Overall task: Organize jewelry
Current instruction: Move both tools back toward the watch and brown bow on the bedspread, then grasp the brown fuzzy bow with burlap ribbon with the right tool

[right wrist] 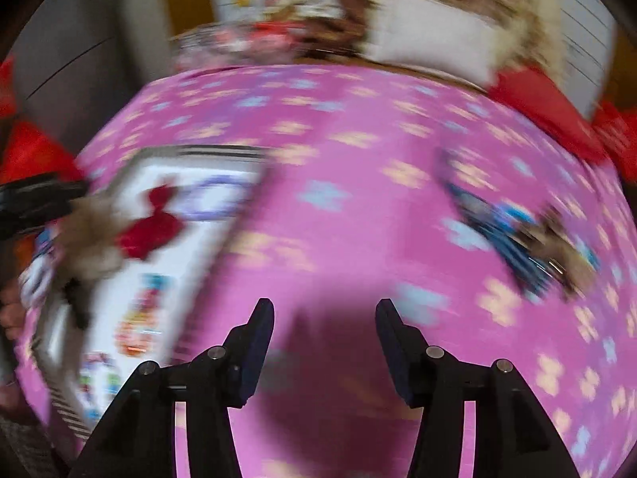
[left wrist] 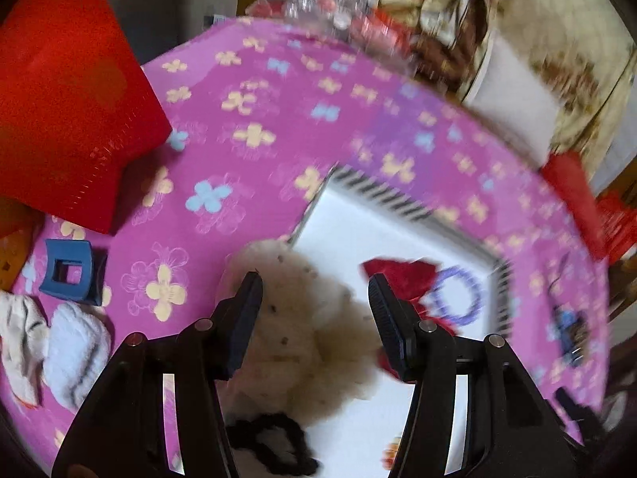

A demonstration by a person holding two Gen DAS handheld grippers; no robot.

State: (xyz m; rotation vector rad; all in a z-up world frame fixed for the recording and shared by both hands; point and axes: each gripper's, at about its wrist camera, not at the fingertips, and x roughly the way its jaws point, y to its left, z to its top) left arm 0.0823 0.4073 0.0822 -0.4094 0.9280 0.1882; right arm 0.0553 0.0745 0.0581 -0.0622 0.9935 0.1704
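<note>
A white tray [left wrist: 346, 223] with a striped rim lies on the pink flowered cloth [left wrist: 258, 111]. In it are a fluffy cream scrunchie [left wrist: 302, 330], a red bow [left wrist: 398, 275], a purple bead bracelet [left wrist: 458, 294] and a black hair tie [left wrist: 274, 446]. My left gripper [left wrist: 316, 283] is open just above the cream scrunchie, its fingers either side of it. My right gripper [right wrist: 324, 308] is open and empty over bare cloth, right of the tray [right wrist: 207, 239]. A blue and brown hair piece [right wrist: 521, 239] lies to its right. The right wrist view is blurred.
A blue claw clip [left wrist: 73, 271] and white striped scrunchies [left wrist: 59, 350] lie left of the tray. A red basket [left wrist: 67, 91] stands at the far left. Clutter and a floral cushion [left wrist: 529, 40] line the far edge. Red items [left wrist: 577, 199] sit at the right.
</note>
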